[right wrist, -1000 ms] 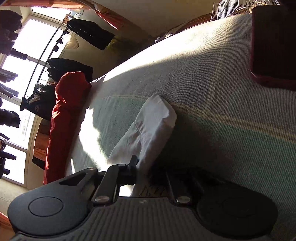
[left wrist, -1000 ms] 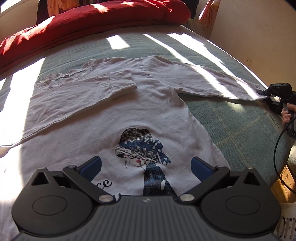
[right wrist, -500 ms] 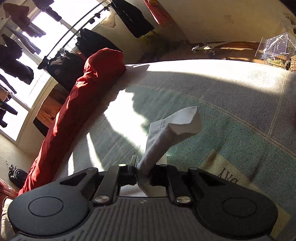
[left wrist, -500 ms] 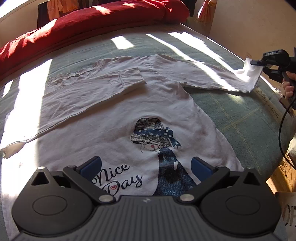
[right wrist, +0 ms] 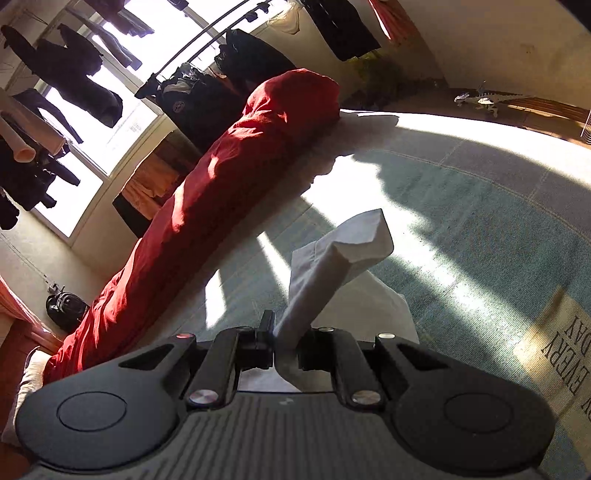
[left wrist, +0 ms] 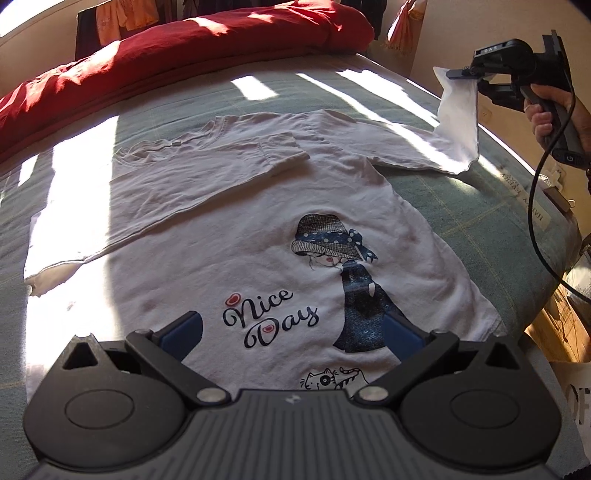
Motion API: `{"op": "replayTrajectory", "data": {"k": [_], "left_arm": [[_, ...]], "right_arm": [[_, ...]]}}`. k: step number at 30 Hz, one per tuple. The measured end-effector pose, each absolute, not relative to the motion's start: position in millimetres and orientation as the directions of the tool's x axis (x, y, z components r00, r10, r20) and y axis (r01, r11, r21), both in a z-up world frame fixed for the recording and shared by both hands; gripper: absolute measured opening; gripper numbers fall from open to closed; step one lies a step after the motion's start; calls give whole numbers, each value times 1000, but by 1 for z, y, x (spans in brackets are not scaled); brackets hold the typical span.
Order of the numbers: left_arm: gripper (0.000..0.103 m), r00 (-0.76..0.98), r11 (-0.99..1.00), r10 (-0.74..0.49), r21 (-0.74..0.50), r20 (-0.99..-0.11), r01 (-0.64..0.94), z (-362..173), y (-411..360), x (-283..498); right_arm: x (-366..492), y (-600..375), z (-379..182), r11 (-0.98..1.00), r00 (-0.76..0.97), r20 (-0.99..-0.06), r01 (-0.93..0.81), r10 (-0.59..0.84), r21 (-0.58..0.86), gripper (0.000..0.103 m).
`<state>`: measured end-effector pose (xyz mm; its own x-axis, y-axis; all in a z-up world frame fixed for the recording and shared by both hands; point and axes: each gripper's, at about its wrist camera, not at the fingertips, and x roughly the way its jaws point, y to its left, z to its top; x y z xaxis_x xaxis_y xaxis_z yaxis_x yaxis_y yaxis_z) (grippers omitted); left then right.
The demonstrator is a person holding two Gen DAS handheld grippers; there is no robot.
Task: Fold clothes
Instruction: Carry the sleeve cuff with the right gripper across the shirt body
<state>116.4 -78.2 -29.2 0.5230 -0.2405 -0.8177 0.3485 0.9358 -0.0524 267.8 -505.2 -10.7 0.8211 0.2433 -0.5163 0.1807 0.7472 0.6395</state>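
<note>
- The left wrist view alone shows the whole white long-sleeved shirt [left wrist: 258, 229], spread front-up on the green checked bed cover [left wrist: 461, 206]; its print reads "Nice Day" beside a drawn girl in a dotted blue hat.
- Relative to that print, one sleeve is folded across the chest above it, and the other sleeve runs up and to the right.
- The cuff [left wrist: 458, 107] of that second sleeve hangs lifted clear of the bed, pinched in the right gripper [left wrist: 463, 72], which a person's hand [left wrist: 554, 118] holds by its black handle; a cable trails down from it.
- The left gripper [left wrist: 291, 332] hangs over the shirt's hem below the print, its blue-padded fingers [left wrist: 183, 330] spread wide with nothing between them.
- The right wrist view alone shows the pinch up close: the right gripper's fingers [right wrist: 266, 338] are pressed together on the soft, creased cotton, and the cuff's end [right wrist: 354, 243] sticks out beyond them as a stiff folded tube.
- Only this view shows dark clothes on a rail [right wrist: 207, 33] before the window.
- A rumpled red duvet [left wrist: 177, 48] lies rolled along the bed's edge beyond the shirt's collar.
</note>
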Motion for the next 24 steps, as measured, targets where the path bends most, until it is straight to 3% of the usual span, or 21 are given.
{"op": "replayTrajectory", "data": {"k": [24], "left_arm": [[102,572,969,-209,-91,-793,228,-17,6,96]], "right_arm": [[317,-343,16,805,760,-531,18,374,593,13]]}}
